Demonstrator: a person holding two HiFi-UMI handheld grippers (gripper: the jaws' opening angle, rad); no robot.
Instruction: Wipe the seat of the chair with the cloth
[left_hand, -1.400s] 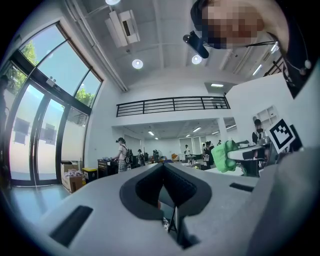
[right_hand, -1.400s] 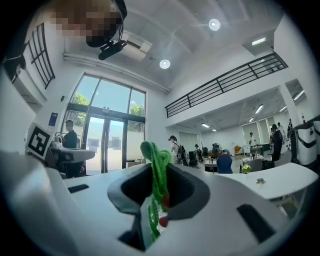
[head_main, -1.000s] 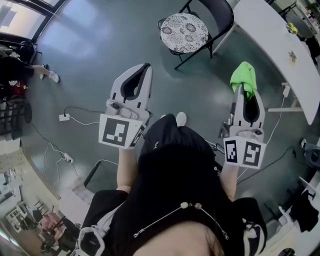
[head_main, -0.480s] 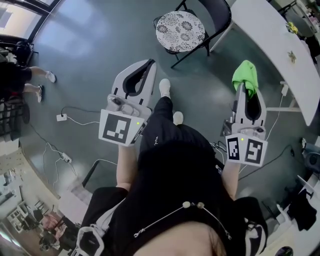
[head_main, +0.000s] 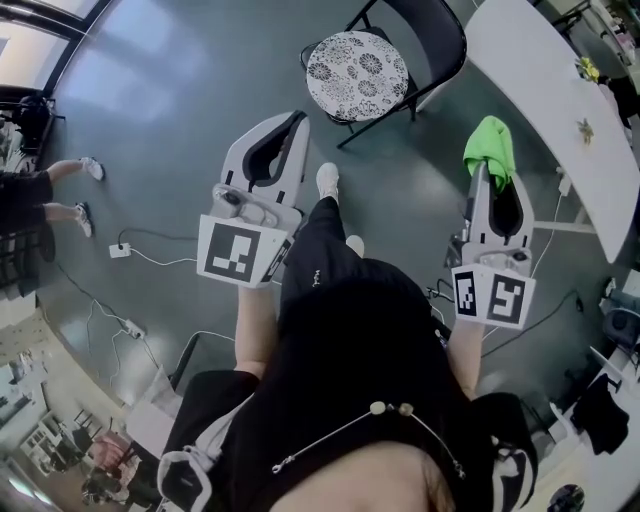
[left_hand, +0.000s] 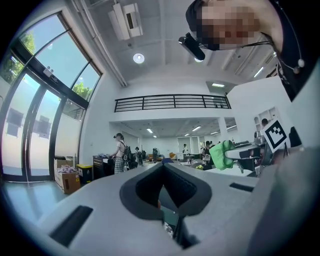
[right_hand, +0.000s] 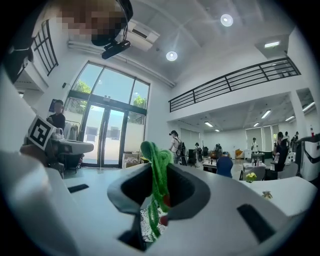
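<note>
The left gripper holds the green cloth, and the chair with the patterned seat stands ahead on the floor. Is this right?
Not quite: it is the right gripper that holds the green cloth, as the right gripper view shows. The left gripper holds nothing. The rest is right.

Bright daylight is admitted through tall windows (left_hand: 30, 130) and added to by ceiling lamps (left_hand: 138, 58). A pale sheen is cast on the grey floor (head_main: 150, 50). Edges are bent by fisheye distortion; nearest surfaces are blurred.
</note>
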